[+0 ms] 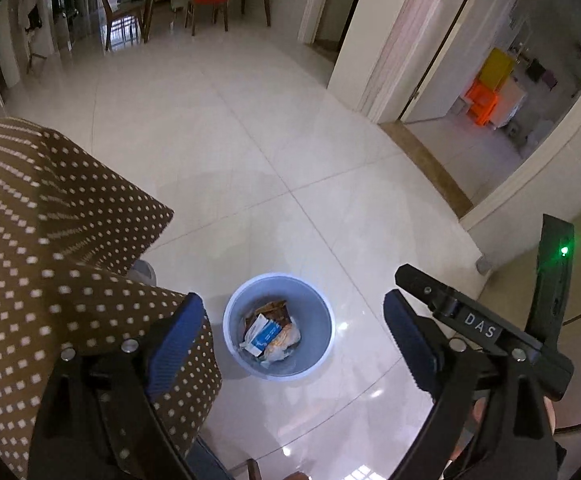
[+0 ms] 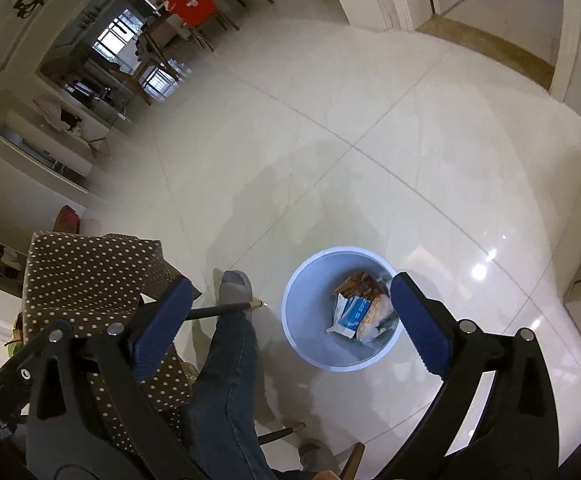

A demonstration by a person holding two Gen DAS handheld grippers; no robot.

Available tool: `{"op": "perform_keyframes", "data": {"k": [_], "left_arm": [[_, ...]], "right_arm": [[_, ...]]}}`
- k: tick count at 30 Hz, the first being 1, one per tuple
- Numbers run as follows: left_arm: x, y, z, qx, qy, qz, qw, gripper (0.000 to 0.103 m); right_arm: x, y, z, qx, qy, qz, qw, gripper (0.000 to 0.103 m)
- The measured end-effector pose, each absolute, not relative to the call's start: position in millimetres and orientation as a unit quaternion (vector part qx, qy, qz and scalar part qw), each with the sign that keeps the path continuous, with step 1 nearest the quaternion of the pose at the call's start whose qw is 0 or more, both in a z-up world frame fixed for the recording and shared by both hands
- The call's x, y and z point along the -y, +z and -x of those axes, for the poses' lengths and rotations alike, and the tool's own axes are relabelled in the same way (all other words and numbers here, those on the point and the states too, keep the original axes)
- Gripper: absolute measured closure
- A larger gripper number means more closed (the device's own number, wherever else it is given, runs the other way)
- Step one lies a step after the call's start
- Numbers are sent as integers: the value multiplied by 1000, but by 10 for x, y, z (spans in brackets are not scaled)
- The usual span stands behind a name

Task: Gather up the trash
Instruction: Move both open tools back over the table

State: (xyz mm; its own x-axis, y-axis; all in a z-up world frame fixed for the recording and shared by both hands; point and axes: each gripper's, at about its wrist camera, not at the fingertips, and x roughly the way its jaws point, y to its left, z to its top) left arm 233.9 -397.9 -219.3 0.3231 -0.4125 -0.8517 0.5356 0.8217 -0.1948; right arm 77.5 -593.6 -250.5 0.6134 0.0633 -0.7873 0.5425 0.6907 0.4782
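So we had both grippers hanging over the round pale-blue plastic trash bin (image 1: 278,326) sitting on the glossy white tiled floor (image 1: 250,160). Our left gripper (image 1: 294,332) had its jaws spread wide with nothing between the blue ribbed pads (image 1: 178,340), just the bin showing straight down through the gap. Same deal with our right gripper (image 2: 290,316): jaws wide apart, empty, and from its camera one blue pad overlapped the bin's right rim.

Inside the bin the trash was already piled up: a white-and-blue carton (image 2: 350,314), a brown crumpled wrapper (image 2: 360,284) behind it, and a clear plastic bag with something orange-ish inside (image 2: 376,314) next to the carton. All of it sat toward the right side of the bin bottom in the right wrist view.

To the left of the bin was a brown cloth with white polka dots (image 1: 50,240) draped over something we couldn't make out. The right wrist view also caught a leg in blue jeans (image 2: 230,380) with a grey sock (image 2: 234,286), foot planted just left of the bin, not touching it.
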Motion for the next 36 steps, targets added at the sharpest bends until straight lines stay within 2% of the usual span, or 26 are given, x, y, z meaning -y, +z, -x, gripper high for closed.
{"op": "perform_keyframes", "data": {"k": [9,22,29,36], "left_arm": [[3427,-1603,-2147,-452,-305,-31,838,13],[2339,-950,-1922,-365,-272,-8,891,13],[1668,-777,-1815,-332,-229,-4,915,12],[851,-787,-1834,-324,-166,15,931,12]], "right_arm": [[5661,-1962,-784,-385,-140,-330,850,6],[4746,-980,-938,-324,-70,-275,902,6],[4135,-534,-1076,-297,-19,-236,925,6],[3388,-436,-1373,-303,49,-201,930,6]]}}
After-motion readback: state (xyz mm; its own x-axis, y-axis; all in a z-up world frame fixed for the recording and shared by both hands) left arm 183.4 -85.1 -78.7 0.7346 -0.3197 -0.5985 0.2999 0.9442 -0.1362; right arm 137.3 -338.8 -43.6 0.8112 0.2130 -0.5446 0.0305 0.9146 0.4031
